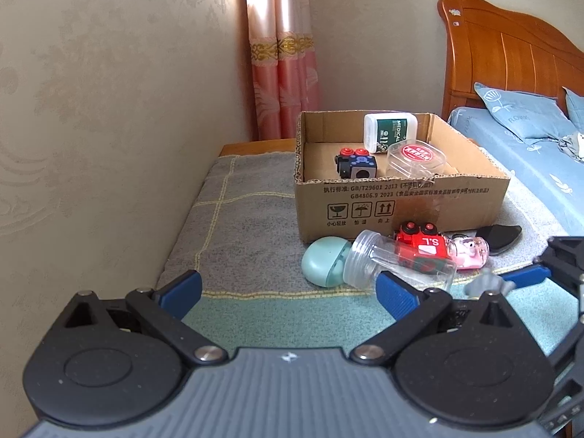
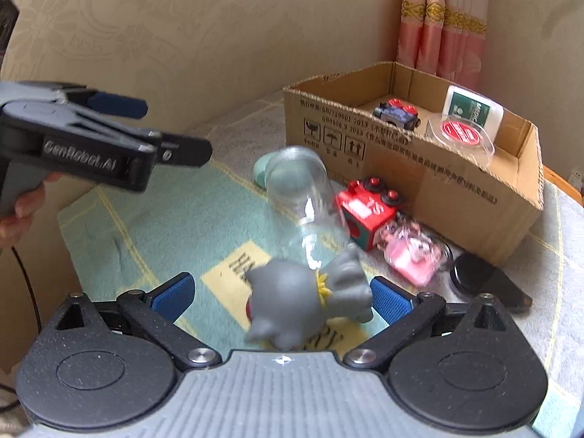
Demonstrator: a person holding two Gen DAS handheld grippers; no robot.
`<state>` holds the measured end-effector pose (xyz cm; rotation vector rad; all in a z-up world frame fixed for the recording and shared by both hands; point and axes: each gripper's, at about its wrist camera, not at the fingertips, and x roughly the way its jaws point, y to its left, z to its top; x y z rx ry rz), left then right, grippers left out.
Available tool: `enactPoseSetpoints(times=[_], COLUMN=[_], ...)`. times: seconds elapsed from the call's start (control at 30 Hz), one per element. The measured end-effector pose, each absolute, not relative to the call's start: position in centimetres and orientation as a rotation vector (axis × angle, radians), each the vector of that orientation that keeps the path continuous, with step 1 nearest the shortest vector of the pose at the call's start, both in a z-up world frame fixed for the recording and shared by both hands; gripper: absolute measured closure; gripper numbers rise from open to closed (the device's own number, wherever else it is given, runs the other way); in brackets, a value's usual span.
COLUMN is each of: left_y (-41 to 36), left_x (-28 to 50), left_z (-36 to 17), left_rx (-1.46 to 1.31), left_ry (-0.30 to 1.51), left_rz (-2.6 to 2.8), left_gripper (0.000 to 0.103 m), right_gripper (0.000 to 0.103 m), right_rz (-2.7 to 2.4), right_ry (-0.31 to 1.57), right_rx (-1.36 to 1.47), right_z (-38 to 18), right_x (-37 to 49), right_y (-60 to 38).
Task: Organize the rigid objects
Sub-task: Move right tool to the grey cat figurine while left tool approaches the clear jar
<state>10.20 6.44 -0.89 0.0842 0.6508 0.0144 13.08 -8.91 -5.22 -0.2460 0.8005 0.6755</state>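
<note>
Grey figurine [image 2: 310,299] between spread right tongs [image 2: 281,295], unclamped; left tongs [image 1: 288,292] apart, empty.

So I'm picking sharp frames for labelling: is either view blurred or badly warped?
Left wrist view: sharp, the print on the cardboard box is readable; fisheye bends the edges. Right wrist view: the grey toy and clear jar are motion-smeared; dark corners frame both views.

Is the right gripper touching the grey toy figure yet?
Cannot tell. In the right wrist view the grey toy figure sits blurred between the open right gripper; a clear gap shows at one pad, but at the other pad the toy's edge meets it.
</note>
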Motion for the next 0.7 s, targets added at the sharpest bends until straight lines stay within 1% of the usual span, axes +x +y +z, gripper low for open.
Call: enactPoseSetpoints(times=[0.17, 0.33, 0.43, 0.6, 0.7], left_y=[6.3, 6.3, 6.4, 6.5, 6.3], left_x=[10.7, 10.7, 10.5, 10.5, 10.6], left_z=[-1.5, -1.6, -1.5, -1.7, -1.8], left_rx=[0.076, 0.076, 0.082, 0.090, 0.099], left_ry=[0.664, 0.666, 0.661, 0.665, 0.670], left_rz=[0.005, 0.004, 0.008, 0.011, -0.003], left_gripper=[0.002, 0.002, 0.002, 0.002, 0.002], right_gripper=[0.000, 0.000, 0.000, 0.000, 0.004], right_rz=[0.672, 0.624, 0.602, 0.540, 0.491], right_ry=[0.870, 0.907, 0.901, 0.893, 0.874], right_rx=[-0.262, -0.184, -0.114, -0.073, -0.108], right_z=[-6.1, -6.8, -6.7, -6.5, -6.7], right_x=[11.5, 12.0, 12.8, 14.0, 14.1], right_y=[-9.7, -10.1, -9.9, -9.5, -9.3])
